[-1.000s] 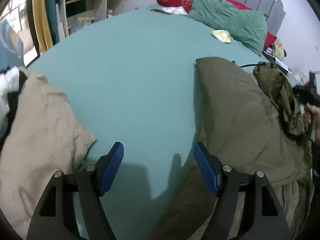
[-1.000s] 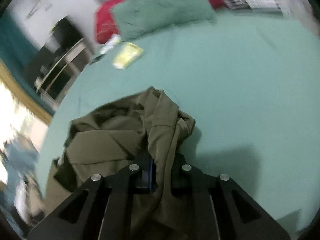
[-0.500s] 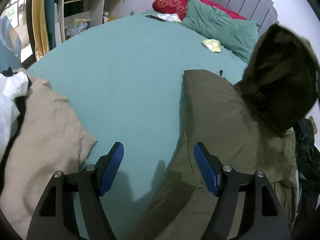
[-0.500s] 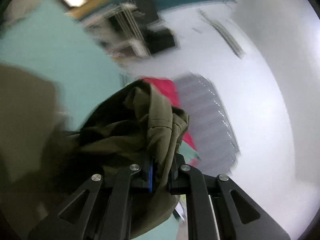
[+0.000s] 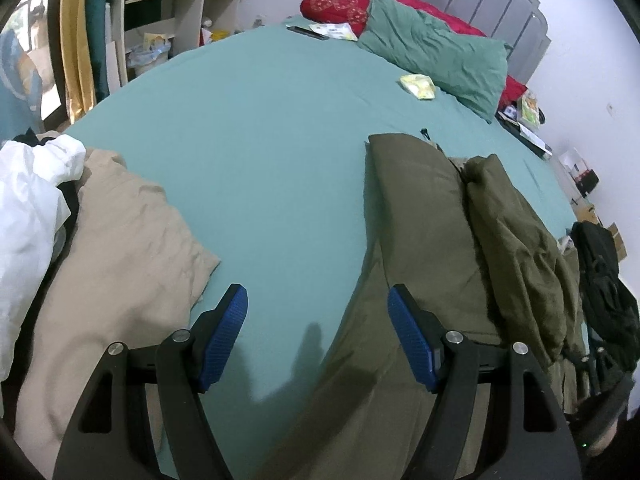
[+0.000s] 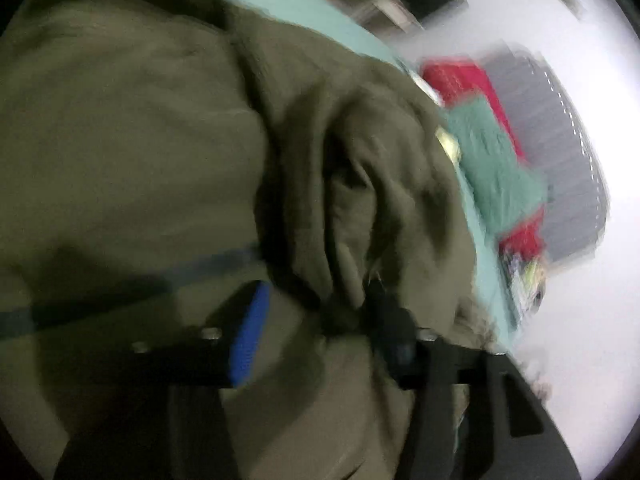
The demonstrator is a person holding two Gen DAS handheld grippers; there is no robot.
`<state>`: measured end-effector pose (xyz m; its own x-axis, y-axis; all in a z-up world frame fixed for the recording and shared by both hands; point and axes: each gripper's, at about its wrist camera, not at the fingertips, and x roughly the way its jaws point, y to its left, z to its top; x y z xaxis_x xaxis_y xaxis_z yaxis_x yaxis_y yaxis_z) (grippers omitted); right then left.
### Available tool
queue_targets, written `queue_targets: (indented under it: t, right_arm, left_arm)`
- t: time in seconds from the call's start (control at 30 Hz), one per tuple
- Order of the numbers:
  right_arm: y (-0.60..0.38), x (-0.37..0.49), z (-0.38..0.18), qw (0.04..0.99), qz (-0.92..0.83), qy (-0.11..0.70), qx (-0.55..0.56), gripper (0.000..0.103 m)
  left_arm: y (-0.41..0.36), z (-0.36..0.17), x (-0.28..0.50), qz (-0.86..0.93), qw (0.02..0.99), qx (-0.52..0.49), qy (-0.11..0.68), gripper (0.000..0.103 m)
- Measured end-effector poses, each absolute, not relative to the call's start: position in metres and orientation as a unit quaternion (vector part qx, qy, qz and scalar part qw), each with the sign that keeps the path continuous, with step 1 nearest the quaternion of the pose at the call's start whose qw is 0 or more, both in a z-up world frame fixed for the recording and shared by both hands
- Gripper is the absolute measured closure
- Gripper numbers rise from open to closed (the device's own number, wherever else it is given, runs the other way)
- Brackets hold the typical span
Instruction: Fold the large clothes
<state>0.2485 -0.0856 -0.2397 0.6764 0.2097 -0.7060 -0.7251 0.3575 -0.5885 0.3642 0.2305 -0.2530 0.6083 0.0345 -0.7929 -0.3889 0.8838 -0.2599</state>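
An olive green garment (image 5: 424,240) lies on the teal bed, with one part folded over along its right side (image 5: 516,240). My left gripper (image 5: 318,332) is open and empty, low over the sheet at the garment's left edge. In the blurred right wrist view the olive garment (image 6: 140,152) fills the frame. My right gripper (image 6: 316,320) has its jaws apart, with a bunch of the cloth lying between the blue pads (image 6: 248,332).
A beige garment (image 5: 112,264) and white cloth (image 5: 28,200) lie at the left. A green pillow (image 5: 436,56) and red pillow (image 5: 340,0) are at the headboard. A yellow packet (image 5: 418,86) lies on the teal sheet (image 5: 260,140). A black bag (image 5: 604,296) is at the right.
The right gripper swung the lifted olive cloth over and down onto the garment, then its jaws opened. The left gripper stayed open and nearly still.
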Motion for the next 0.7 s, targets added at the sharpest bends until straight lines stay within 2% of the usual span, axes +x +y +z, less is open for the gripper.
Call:
queue_targets:
  t: [0.07, 0.17, 0.23, 0.33, 0.43, 0.47, 0.5, 0.53, 0.63, 0.7]
  right_arm:
    - [-0.093, 0.259, -0.215, 0.810, 0.285, 0.301, -0.414, 0.040]
    - [-0.074, 0.294, -0.167, 0.862, 0.278, 0.306, -0.295, 0.023]
    - [-0.051, 0.323, -0.151, 0.878, 0.291, 0.310, -0.219, 0.019]
    - [-0.020, 0.368, -0.160, 0.861, 0.321, 0.366, -0.147, 0.018]
    - [0.009, 0.410, -0.204, 0.818, 0.310, 0.459, -0.155, 0.018]
    - [0.015, 0.419, -0.218, 0.800, 0.310, 0.491, -0.153, 0.024]
    - [0.017, 0.427, -0.224, 0.790, 0.321, 0.502, -0.145, 0.081]
    - [0.019, 0.431, -0.225, 0.789, 0.323, 0.498, -0.157, 0.099]
    - [0.016, 0.440, -0.195, 0.807, 0.301, 0.454, -0.228, 0.098]
    - [0.018, 0.452, -0.161, 0.819, 0.271, 0.398, -0.312, 0.098]
  left_arm:
    - [0.233, -0.254, 0.366, 0.119, 0.871, -0.210, 0.428, 0.027]
    - [0.235, -0.255, 0.368, 0.119, 0.869, -0.215, 0.430, 0.027]
    - [0.234, -0.257, 0.368, 0.117, 0.867, -0.216, 0.433, 0.027]
    - [0.232, -0.258, 0.368, 0.115, 0.867, -0.213, 0.436, 0.027]
    - [0.233, -0.260, 0.370, 0.115, 0.864, -0.218, 0.440, 0.027]
    - [0.233, -0.261, 0.371, 0.114, 0.863, -0.219, 0.441, 0.027]
    - [0.233, -0.261, 0.372, 0.113, 0.863, -0.219, 0.442, 0.027]
    - [0.232, -0.262, 0.373, 0.112, 0.863, -0.217, 0.443, 0.027]
    - [0.233, -0.263, 0.374, 0.112, 0.861, -0.218, 0.446, 0.027]
    - [0.233, -0.264, 0.374, 0.114, 0.859, -0.220, 0.447, 0.027]
